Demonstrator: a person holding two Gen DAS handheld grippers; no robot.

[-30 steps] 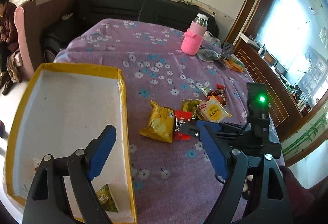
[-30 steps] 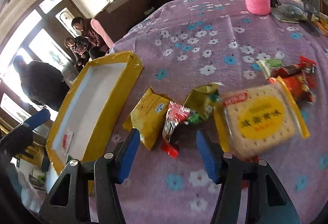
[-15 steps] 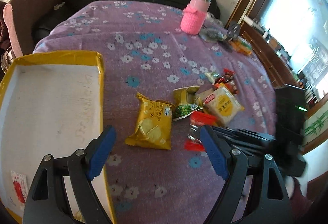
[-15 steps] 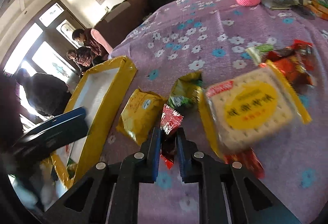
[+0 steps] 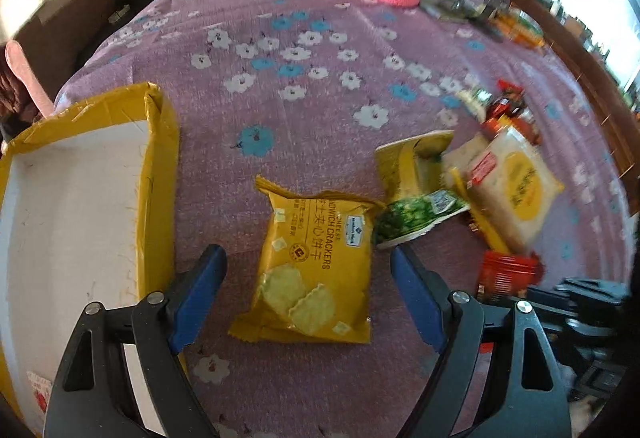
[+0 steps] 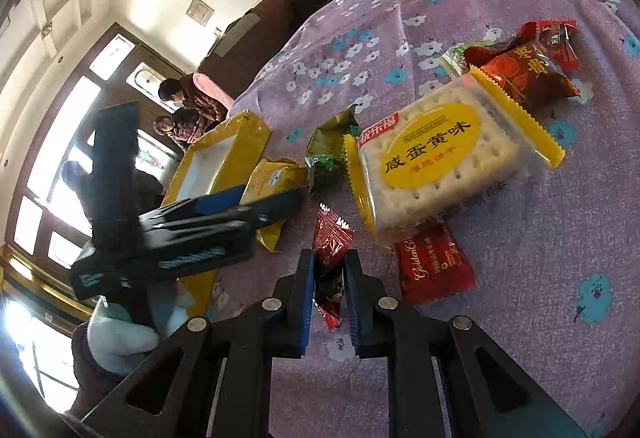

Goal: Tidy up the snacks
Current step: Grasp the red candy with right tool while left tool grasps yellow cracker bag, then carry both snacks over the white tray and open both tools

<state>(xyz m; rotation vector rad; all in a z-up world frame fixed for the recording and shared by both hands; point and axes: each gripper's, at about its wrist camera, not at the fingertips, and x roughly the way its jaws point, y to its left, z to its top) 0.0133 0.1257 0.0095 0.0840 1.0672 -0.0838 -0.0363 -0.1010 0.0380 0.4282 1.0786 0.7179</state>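
Between the wide-open left tool [image 5: 308, 270]'s fingers, the yellow cracker packet [image 5: 316, 270]; right tool [image 6: 329, 270] clamped on red candy [image 6: 330, 250].

Left hand-held gripper [image 5: 308, 290]: pitched steeply down, jaws spread wide, blue pads [image 5: 198, 292] well apart, nothing pressed between them. Right hand-held gripper [image 6: 328, 290]: angled down more shallowly, jaws drawn nearly together, blue pads [image 6: 306, 294] clamped on a small red wrapper [image 6: 330, 258]. In the right wrist view, the left tool shows side-on at left, with a pale-gloved hand [image 6: 120, 334] under it.
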